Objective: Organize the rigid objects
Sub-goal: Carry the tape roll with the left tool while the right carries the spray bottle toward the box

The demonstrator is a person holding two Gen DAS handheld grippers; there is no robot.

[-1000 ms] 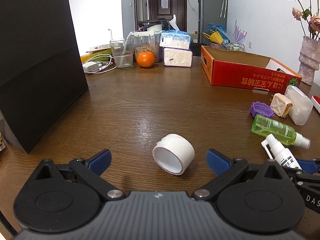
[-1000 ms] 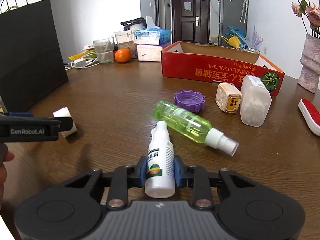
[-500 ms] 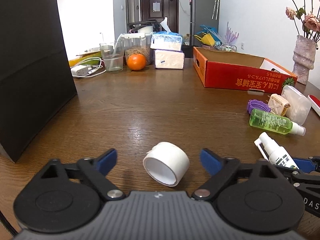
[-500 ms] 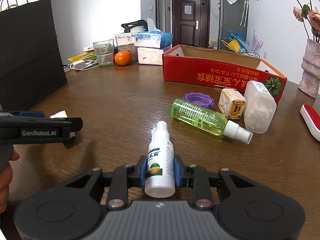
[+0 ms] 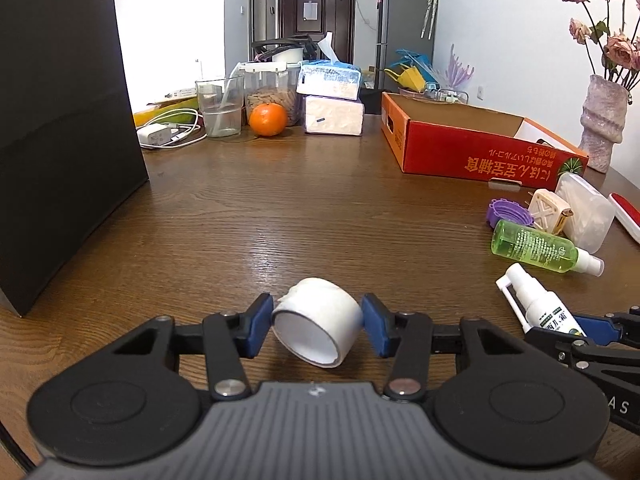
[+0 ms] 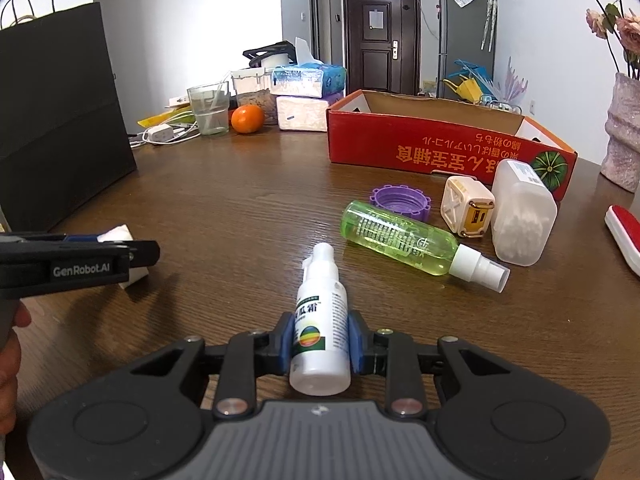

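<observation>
My left gripper (image 5: 316, 326) is shut on a white tape roll (image 5: 316, 324) that lies on its side on the wooden table; both blue pads touch its sides. My right gripper (image 6: 320, 340) is shut on a small white spray bottle (image 6: 320, 332), nozzle pointing away. That bottle also shows in the left wrist view (image 5: 538, 308). A green spray bottle (image 6: 404, 238), a purple lid (image 6: 400, 199), a cream charger block (image 6: 466, 206) and a white plastic box (image 6: 522, 216) lie ahead to the right. An open red cardboard box (image 6: 440, 148) stands behind them.
A black paper bag (image 5: 60, 120) stands at the left. At the far edge are a glass (image 5: 220, 106), an orange (image 5: 268, 120), tissue packs (image 5: 332, 98) and cables (image 5: 168, 132). A vase (image 5: 604, 124) and a red-white object (image 6: 624, 232) are at the right.
My left gripper has closed from wide open onto the tape roll. My right gripper keeps its hold on the white spray bottle and has drawn back a little from the green bottle.
</observation>
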